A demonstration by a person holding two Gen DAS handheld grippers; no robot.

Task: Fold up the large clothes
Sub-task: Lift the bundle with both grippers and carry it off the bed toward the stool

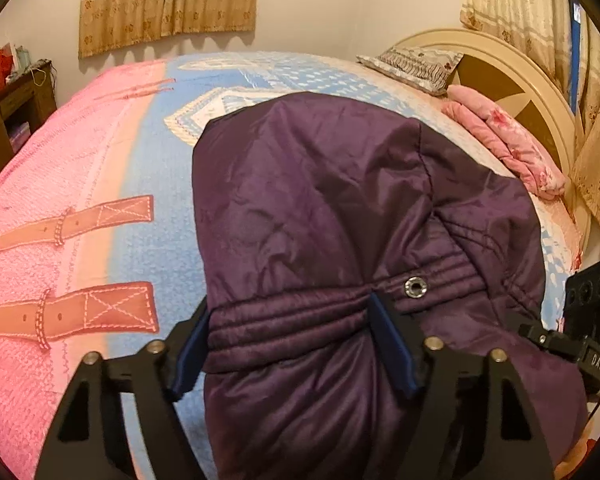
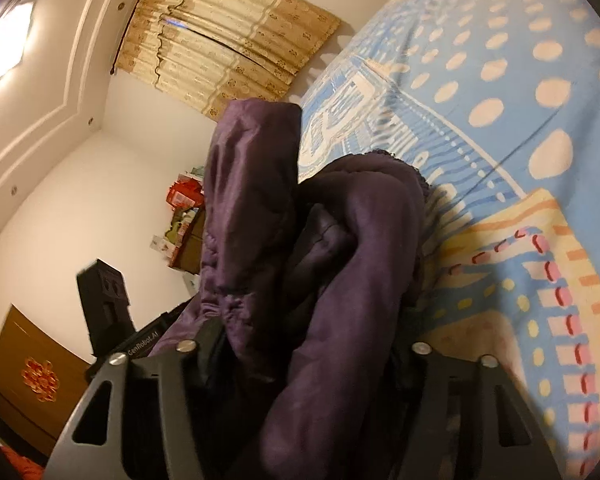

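In the left wrist view, the left gripper [image 1: 290, 344] sits nearest, its jaws apart with the ribbed band of the purple jacket [image 1: 340, 208] lying between the blue pads [image 1: 390, 344]; whether they pinch the fabric cannot be told. A metal snap [image 1: 415, 287] shows just right of the right pad. Ahead of the jaws the jacket spreads over the bed [image 1: 100, 184]; a pink quilt [image 1: 508, 144] lies far right by the headboard [image 1: 512, 80].

In the right wrist view, the right gripper [image 2: 300, 360] has bunched jacket [image 2: 332, 280] filling the gap between its jaws, fingertips hidden, so their state cannot be told. The bedspread [image 2: 500, 120] lies to the right of the jaws.
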